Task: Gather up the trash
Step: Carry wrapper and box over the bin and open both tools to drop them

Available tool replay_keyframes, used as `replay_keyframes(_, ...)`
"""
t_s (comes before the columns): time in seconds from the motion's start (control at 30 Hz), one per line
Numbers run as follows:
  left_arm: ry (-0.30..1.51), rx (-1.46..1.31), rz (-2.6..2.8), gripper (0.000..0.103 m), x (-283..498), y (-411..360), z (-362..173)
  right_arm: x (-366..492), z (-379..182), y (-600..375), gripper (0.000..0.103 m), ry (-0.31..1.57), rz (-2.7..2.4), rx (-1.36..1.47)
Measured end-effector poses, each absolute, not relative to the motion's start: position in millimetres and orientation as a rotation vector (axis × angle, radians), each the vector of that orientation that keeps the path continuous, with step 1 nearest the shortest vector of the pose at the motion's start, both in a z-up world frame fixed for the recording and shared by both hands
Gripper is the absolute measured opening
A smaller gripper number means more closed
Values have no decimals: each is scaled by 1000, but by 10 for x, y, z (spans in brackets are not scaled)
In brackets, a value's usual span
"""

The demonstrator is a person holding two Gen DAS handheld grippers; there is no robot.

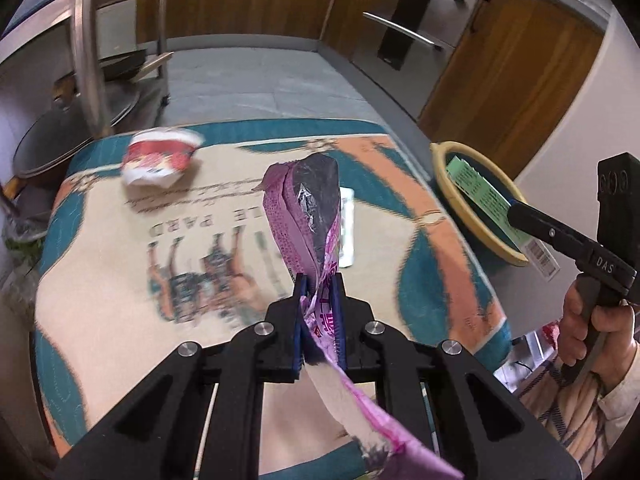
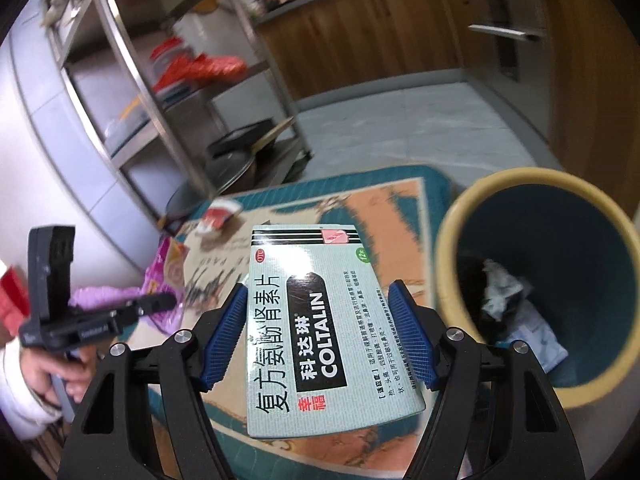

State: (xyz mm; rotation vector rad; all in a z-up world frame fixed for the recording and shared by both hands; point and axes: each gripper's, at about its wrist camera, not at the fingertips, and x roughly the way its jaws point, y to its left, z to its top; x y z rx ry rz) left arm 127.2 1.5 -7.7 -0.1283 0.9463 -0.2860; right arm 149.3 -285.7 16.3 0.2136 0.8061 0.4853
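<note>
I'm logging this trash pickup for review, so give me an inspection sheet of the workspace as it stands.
Surface: patterned mat on a grey tiled floor.
Job's things: purple wrapper and green medicine box both lifted; crumpled red-and-white wrapper lies on the mat; yellow-rimmed bin beside the mat, trash inside.
Clutter: a pale packet behind the purple wrapper.
Grippers: left gripper shut on the purple wrapper; right gripper clamps the medicine box.
Cables: nothing seen.
Surroundings: metal rack, wooden cabinets.

right claw [image 2: 318, 336] | grips medicine box [image 2: 320, 320] | beside bin [image 2: 448, 240]
</note>
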Motion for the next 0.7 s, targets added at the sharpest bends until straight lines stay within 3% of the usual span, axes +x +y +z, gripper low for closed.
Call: replay_keyframes(0.7,875,-10,-529,12,1873,-1696,380,1366,176,-4077,72,722,44,521)
